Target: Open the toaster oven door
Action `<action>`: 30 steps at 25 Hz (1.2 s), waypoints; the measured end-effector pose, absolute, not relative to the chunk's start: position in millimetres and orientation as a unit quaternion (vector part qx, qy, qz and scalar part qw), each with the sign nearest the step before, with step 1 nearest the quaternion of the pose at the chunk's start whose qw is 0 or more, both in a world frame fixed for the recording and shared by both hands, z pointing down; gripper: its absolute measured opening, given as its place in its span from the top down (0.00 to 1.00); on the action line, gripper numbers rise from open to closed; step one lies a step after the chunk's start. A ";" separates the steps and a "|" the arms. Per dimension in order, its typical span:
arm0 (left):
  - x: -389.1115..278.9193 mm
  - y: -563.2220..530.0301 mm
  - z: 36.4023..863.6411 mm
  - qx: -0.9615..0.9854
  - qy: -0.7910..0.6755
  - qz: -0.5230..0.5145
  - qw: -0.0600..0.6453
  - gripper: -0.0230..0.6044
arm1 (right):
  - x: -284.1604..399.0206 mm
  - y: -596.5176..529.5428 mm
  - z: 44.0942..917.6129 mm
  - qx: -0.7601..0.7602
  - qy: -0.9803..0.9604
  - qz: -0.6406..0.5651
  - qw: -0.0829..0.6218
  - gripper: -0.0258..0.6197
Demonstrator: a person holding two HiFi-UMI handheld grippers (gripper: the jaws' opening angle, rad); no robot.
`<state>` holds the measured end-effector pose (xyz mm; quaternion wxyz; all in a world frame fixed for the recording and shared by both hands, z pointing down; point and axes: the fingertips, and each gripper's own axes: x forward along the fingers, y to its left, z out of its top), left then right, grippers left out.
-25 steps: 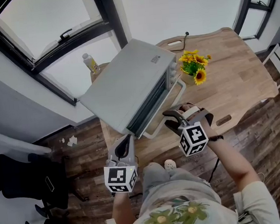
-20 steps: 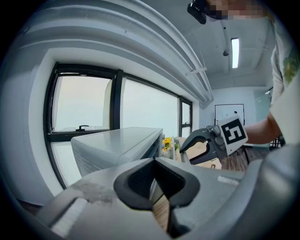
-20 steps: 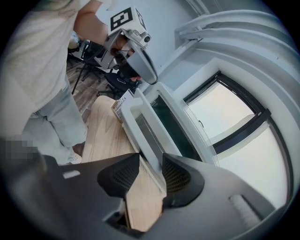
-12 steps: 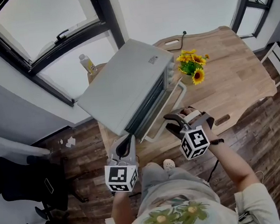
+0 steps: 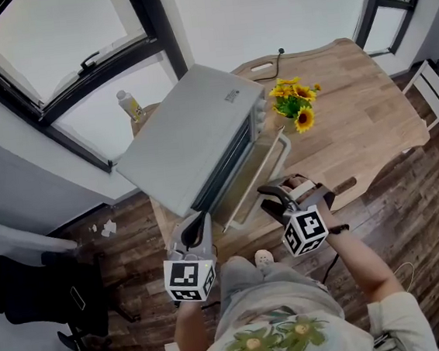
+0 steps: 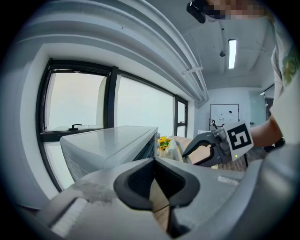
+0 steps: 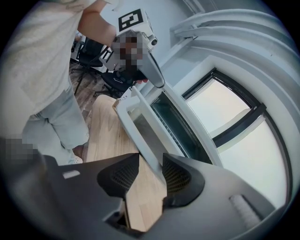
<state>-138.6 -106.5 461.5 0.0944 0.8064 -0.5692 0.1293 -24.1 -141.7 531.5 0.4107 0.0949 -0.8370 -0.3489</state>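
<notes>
Straddling the door handle (image 7: 139, 140), pads parted, are the right tongs (image 5: 272, 196); the bar runs lower-left to upper-right across the head view's centre, edging the half-lowered toaster oven door (image 5: 245, 182). Left tongs (image 5: 197, 226) closed, empty.

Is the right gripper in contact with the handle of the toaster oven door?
Touching. In the right gripper view the door handle runs between the open jaws of the right gripper and lies against one pad; the other pad stands clear.

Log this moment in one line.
oven door: partly open | right hand-held gripper: open, door handle between jaws | left hand-held gripper: shut, empty
</notes>
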 end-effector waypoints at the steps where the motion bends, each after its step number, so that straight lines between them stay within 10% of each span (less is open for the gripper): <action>1: -138.1 -106.6 461.9 0.807 -0.568 0.130 0.095 0.96 | -22.7 -140.6 533.2 0.097 -0.837 -0.348 0.411 0.72; 30: -127.0 -104.8 467.3 0.814 -0.557 0.132 0.100 0.96 | -0.8 -126.2 554.3 0.108 -0.851 -0.297 0.419 0.70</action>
